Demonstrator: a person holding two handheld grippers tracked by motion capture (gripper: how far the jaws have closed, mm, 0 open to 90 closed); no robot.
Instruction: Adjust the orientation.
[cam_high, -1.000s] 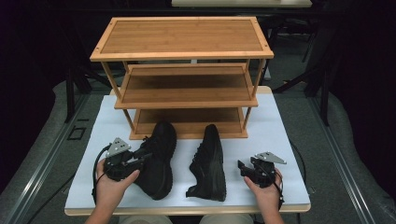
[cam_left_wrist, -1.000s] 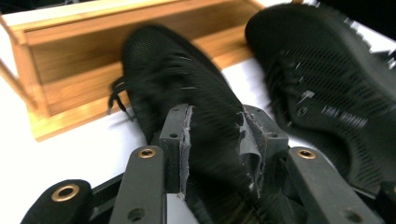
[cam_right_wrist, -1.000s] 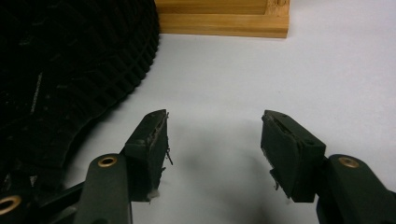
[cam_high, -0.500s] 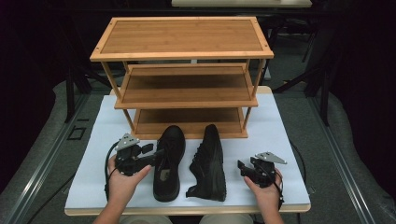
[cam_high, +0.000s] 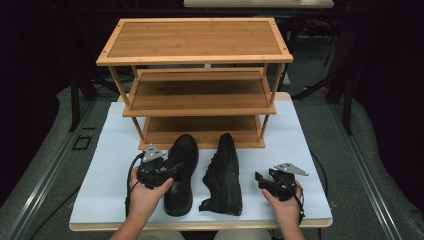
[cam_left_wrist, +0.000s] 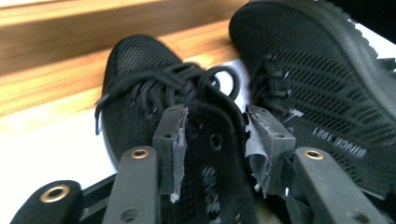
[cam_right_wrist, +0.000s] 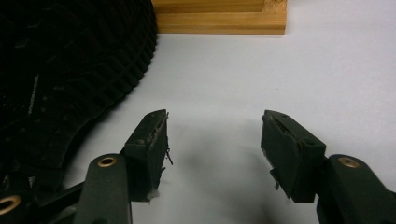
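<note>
On the white tabletop (cam_high: 110, 150) near the bamboo rack (cam_high: 195, 85), left gripper (cam_high: 167, 167) fingers clamp the left shoe (cam_high: 182, 172) collar; its lettering cut off, unreadable. Right shoe (cam_high: 225, 172) lies on its side, side print blurred. Right gripper (cam_high: 263, 179) fingers apart, empty

The left tongs (cam_left_wrist: 215, 140) hide the collar of the left shoe (cam_left_wrist: 154, 93); its heel is cut off.

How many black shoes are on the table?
2. The left shoe stands upright with the left gripper closed on its collar; the right shoe lies on its side beside it, before the wooden rack.
</note>
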